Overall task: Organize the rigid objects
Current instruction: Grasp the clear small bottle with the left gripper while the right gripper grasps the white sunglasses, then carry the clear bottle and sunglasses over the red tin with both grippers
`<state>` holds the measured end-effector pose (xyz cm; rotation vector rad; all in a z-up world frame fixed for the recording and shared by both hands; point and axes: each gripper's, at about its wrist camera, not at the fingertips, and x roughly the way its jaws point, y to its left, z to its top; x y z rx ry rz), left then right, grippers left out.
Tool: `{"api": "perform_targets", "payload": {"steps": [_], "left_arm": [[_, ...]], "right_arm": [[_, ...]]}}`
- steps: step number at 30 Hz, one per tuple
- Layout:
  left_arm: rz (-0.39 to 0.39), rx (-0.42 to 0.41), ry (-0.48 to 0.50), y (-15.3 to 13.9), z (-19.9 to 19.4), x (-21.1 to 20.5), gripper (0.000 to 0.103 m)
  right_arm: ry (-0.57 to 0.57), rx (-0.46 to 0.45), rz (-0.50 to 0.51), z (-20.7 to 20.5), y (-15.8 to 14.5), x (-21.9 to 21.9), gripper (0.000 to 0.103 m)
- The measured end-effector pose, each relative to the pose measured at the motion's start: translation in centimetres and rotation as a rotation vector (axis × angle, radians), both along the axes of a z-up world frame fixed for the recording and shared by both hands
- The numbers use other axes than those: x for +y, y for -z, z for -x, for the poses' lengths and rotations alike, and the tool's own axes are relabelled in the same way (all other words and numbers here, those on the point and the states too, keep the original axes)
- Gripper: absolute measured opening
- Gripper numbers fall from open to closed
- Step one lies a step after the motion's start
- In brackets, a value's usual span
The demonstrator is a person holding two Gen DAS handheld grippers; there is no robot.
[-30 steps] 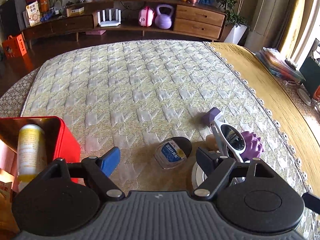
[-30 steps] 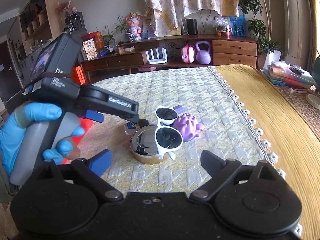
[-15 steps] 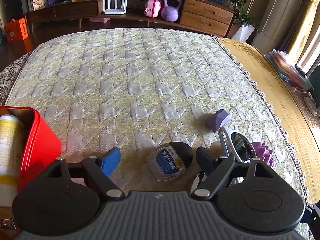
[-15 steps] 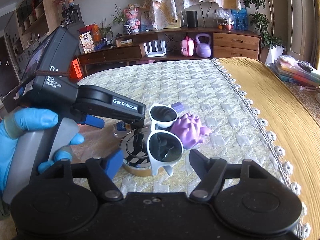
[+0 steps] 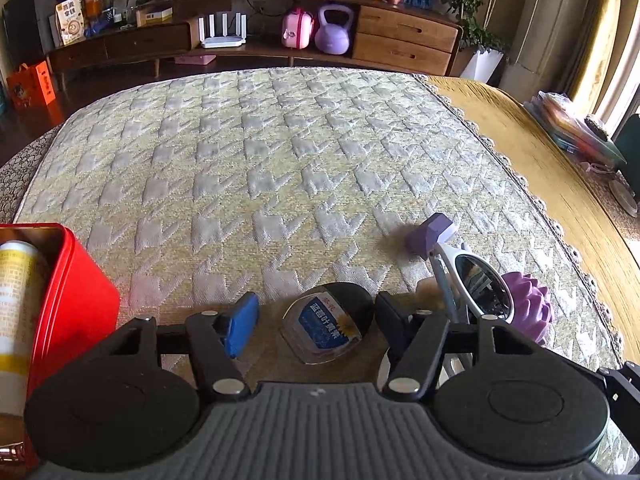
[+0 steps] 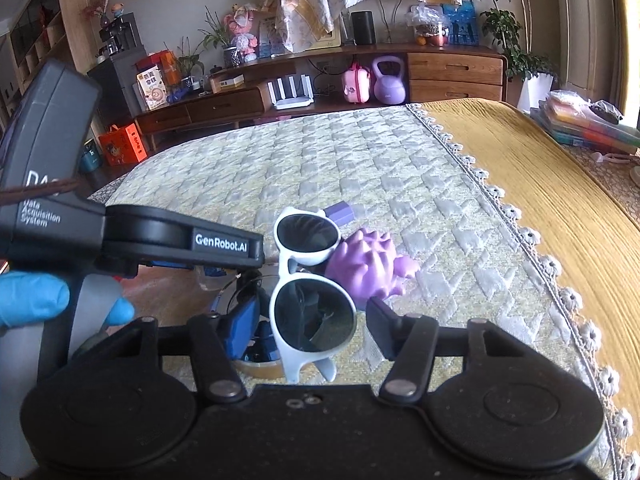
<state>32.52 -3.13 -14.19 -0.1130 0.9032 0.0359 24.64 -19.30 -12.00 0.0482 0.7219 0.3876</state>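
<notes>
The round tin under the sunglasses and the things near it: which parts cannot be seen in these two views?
- Round tin: right wrist view, mostly behind the white sunglasses and the closing right gripper.
- Small bottle: left wrist view, base hidden by the closing left gripper; label print too small.
- Can in red box: cut off by the left edge.

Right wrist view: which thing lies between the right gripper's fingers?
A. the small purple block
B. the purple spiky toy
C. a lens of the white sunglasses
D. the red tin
C: the near lens of the white sunglasses lies between the closing fingers of the right gripper, while the purple spiky toy sits beyond them.
</notes>
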Motion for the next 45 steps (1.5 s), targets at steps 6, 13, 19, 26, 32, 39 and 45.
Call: {"api": "perform_targets", "payload": {"steps": [6, 13, 19, 26, 32, 39, 45], "left_arm": [[-0.030, -0.011, 0.027, 0.0, 0.3, -0.5, 0.050], [-0.024, -0.003, 0.019, 0.0, 1.0, -0.3, 0.050], [-0.010, 0.022, 0.011, -0.4, 2.1, 0.8, 0.050], [-0.003, 0.017, 0.026, -1.4, 4.3, 1.2, 0.049], [0.001, 0.020, 0.037, -2.7, 6.1, 1.4, 0.031], [-0.001, 0.020, 0.072, -3.5, 8.2, 1.8, 0.024], [0.001, 0.010, 0.089, -3.5, 8.5, 2.6, 0.025]], "right_arm": [[0.007, -0.003, 0.004, 0.2, 0.0, 0.0, 0.041], [0.011, -0.031, 0.020, 0.8, -0.2, 0.3, 0.041], [0.007, -0.064, 0.039, 1.7, -0.6, 0.4, 0.041], [0.009, -0.079, 0.042, 3.2, -1.1, 0.3, 0.041], [-0.001, -0.100, 0.048, 4.7, -1.9, 0.4, 0.040], [-0.006, -0.130, 0.045, 6.6, -3.2, 0.6, 0.040], [0.008, -0.135, 0.028, 7.9, -3.8, -0.2, 0.040]]}}
